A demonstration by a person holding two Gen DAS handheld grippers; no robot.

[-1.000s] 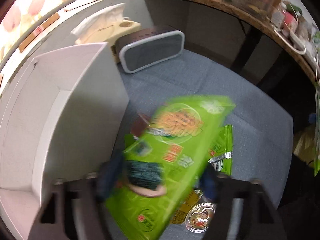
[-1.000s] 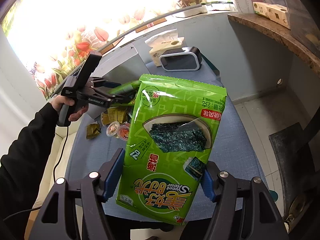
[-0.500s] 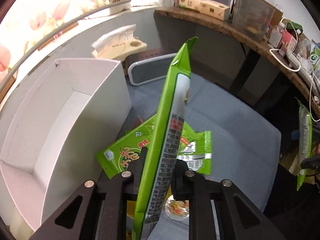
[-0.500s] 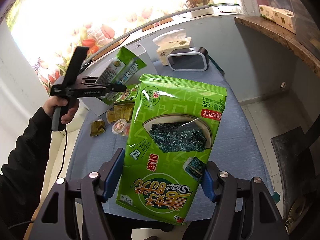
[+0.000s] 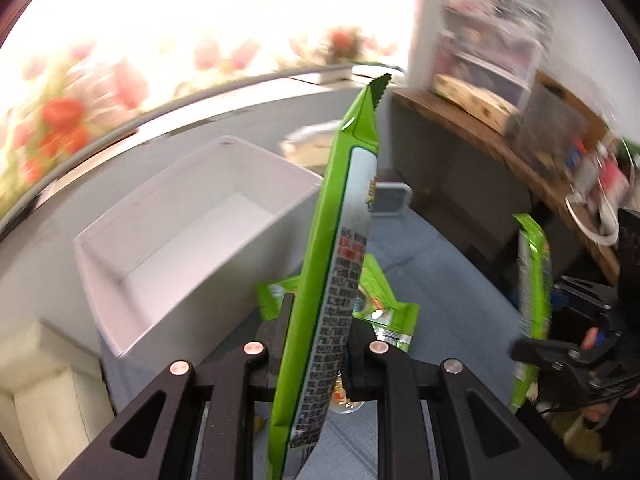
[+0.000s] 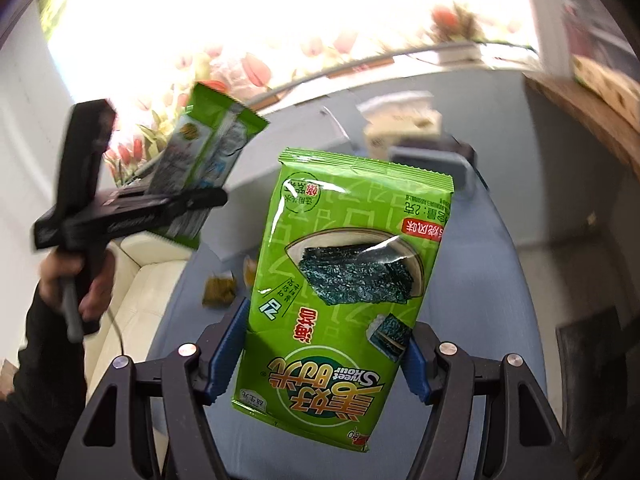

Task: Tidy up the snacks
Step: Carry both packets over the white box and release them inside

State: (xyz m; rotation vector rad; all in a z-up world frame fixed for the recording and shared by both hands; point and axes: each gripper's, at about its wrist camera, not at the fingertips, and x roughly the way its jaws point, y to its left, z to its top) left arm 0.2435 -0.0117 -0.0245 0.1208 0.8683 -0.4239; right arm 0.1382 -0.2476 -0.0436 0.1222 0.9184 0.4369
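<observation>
Seemingly three seaweed packs [image 5: 336, 272], two gripped.

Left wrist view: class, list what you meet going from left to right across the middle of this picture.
White box → seaweed packet held edge-on in the left hand-held gripper → green packet lying on the blue table → second seaweed packet held in the right hand-held gripper.

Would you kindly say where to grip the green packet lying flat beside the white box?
Probably its crimped end, from the side away from the white box: the packet lies flat, and that thin sealed edge sticks out free.
</observation>
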